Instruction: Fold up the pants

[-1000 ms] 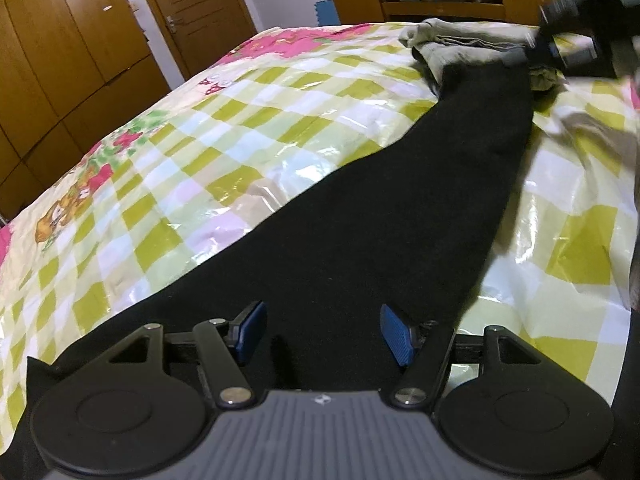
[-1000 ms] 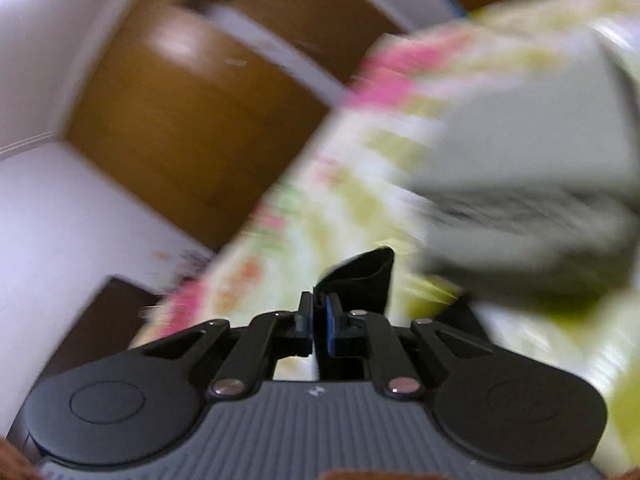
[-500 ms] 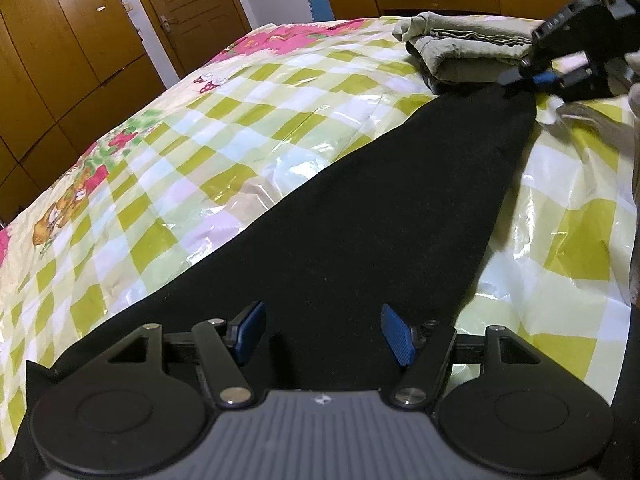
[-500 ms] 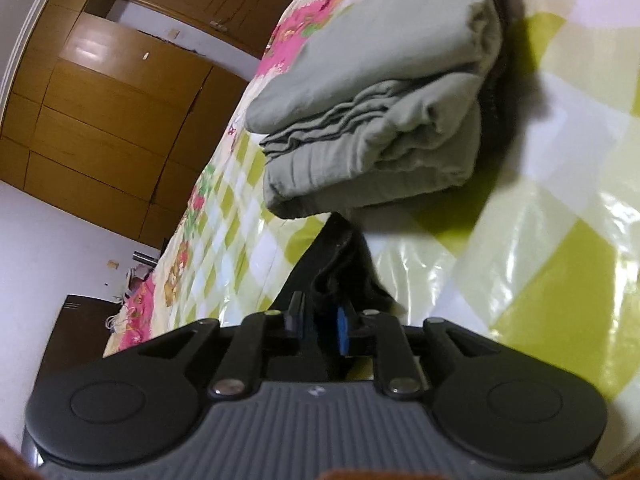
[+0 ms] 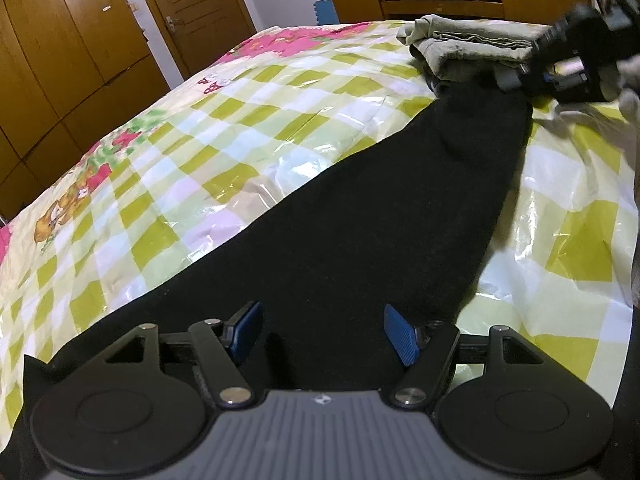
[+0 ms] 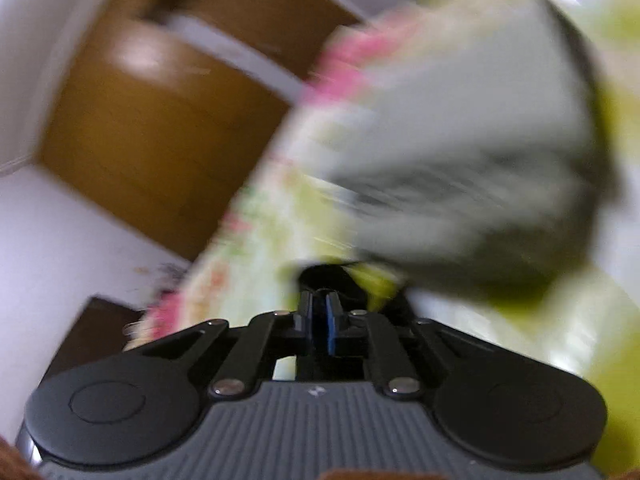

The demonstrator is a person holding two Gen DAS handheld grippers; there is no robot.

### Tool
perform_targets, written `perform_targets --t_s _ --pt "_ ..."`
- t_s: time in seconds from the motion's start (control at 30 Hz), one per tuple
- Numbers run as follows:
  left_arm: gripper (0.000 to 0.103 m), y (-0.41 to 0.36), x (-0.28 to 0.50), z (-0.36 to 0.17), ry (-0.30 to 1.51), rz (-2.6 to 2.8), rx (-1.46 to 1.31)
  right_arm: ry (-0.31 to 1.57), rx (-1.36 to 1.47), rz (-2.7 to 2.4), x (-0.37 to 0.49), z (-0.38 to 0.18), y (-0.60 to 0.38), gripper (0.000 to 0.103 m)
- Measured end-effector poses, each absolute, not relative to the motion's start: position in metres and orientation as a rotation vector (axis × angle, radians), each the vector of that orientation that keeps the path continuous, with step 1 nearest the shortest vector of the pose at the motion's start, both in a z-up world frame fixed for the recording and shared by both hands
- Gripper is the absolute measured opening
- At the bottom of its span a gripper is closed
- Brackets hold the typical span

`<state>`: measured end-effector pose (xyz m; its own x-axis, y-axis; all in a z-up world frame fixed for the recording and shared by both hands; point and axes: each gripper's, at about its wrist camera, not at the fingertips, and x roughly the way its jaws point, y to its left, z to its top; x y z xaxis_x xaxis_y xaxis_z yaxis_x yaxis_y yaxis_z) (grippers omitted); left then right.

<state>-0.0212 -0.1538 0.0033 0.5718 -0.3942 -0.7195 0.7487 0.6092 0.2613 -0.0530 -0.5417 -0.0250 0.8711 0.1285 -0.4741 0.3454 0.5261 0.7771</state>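
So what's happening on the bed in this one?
A person with a tool in each hand is folding black pants laid flat on a checkered bed cover. The right tool is shut on the far end of the pants, next to a folded grey-green garment. The left tool hangs open above the near end, gripping nothing yet.

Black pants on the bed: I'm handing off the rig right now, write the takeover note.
Left tool: jaws opening, hanging over the wide end of the black pants, gripping nothing.
Right tool: shut on the pants' narrow far end, beside the folded grey-green stack.
Pants lie stretched flat on the checked bedcover.
Done: pants laid out, far end gripped.
Left: no fold is visible yet. Probably grip the near end with the left tool, then bring the ends together.
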Motion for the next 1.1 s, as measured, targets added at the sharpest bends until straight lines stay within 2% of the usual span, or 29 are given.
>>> perform_targets --t_s 0.17,0.33,0.67,0.73,0.77,0.8,1.0,1.1 --pt "0.079 -0.155 -0.019 0.004 0.666 -0.727 0.606 0.544 1.083 -0.165 -0.068 -0.030 -0.548 0.014" --pt "0.079 -0.155 -0.020 0.004 0.664 -0.727 0.606 0.591 1.029 -0.134 -0.073 -0.016 -0.537 0.033" --pt "0.080 -0.153 -0.019 0.003 0.668 -0.734 0.592 0.642 0.932 -0.158 -0.071 -0.012 -0.524 0.035" --pt "0.080 -0.153 -0.019 0.002 0.669 -0.735 0.592 0.612 0.942 -0.135 -0.070 -0.005 -0.522 0.024" --pt "0.080 -0.153 -0.018 0.002 0.671 -0.736 0.591 0.592 0.959 -0.108 -0.068 -0.001 -0.520 0.011" --pt "0.080 -0.153 -0.017 0.002 0.673 -0.737 0.590 0.571 0.981 -0.079 -0.064 0.003 -0.519 0.009" --pt "0.082 -0.154 -0.016 0.006 0.663 -0.731 0.579 0.293 1.000 0.170 -0.041 0.060 -0.508 0.006" --pt "0.083 -0.153 -0.014 0.001 0.677 -0.728 0.579 0.326 0.946 0.130 -0.047 0.048 -0.504 0.005"
